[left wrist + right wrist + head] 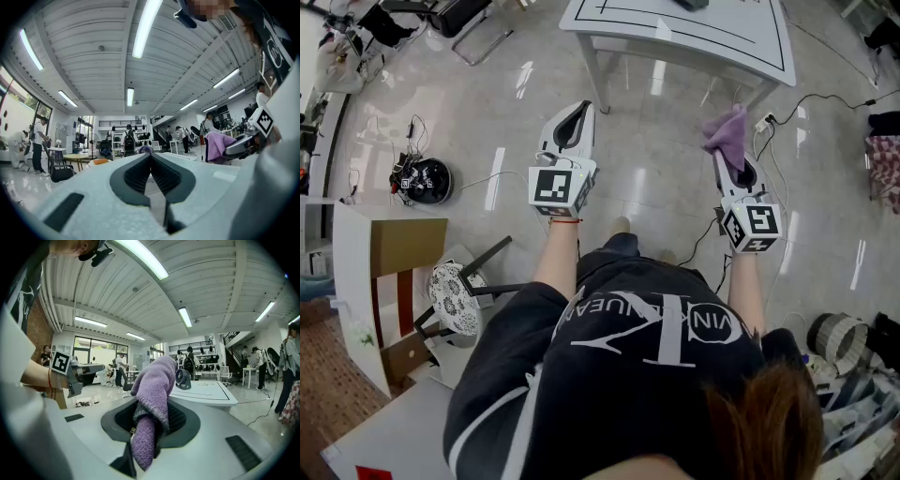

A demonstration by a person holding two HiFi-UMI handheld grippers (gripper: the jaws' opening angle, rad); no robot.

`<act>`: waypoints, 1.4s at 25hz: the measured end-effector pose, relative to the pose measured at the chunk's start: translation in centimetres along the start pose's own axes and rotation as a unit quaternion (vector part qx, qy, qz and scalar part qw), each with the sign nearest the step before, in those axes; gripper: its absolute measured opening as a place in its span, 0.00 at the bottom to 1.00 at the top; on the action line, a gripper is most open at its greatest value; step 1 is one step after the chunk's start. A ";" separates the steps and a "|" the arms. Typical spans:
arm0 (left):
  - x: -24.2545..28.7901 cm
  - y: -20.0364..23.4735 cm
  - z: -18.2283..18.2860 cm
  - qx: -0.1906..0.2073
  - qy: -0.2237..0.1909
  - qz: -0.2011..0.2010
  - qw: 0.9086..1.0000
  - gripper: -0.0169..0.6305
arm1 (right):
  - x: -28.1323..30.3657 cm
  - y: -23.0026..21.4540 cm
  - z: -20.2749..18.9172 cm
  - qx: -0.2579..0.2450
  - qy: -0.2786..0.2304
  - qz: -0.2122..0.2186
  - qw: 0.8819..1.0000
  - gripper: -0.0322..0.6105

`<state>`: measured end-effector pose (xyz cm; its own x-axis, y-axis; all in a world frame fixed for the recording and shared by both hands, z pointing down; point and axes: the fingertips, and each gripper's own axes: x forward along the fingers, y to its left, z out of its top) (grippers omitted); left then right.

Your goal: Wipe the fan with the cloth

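Observation:
A purple cloth [727,133] hangs from my right gripper [729,155], which is shut on it above the floor. In the right gripper view the cloth [152,397] fills the jaws and droops over them, hiding the fingertips of the right gripper [151,420]. A small dark fan [183,378] stands on the white table [211,394] ahead, well beyond the cloth. My left gripper [579,111] is held level beside the right one, shut with nothing in it. Its jaws [150,155] meet in the left gripper view, where the cloth [216,144] shows at the right.
The white table [609,28] with black lines stands ahead across the tiled floor. A power strip [766,120] and cables lie by its right leg. A black round device [427,180], a cardboard box [405,246] and a white round perforated object [455,298] sit at the left. People stand in the background.

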<state>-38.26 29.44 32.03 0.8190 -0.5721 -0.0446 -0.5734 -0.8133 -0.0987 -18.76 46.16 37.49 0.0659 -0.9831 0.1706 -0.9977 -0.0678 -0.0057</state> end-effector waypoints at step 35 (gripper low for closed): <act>13.2 10.7 -7.7 -0.061 0.027 -0.085 0.994 0.04 | 16.3 -2.0 -0.5 0.040 0.019 -0.042 0.998 0.21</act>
<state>-33.80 12.36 38.02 0.9040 -0.4272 0.0170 -0.4275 -0.9038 0.0217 -15.72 30.37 40.78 0.1473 -0.9662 0.2114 -0.9840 -0.1647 -0.0674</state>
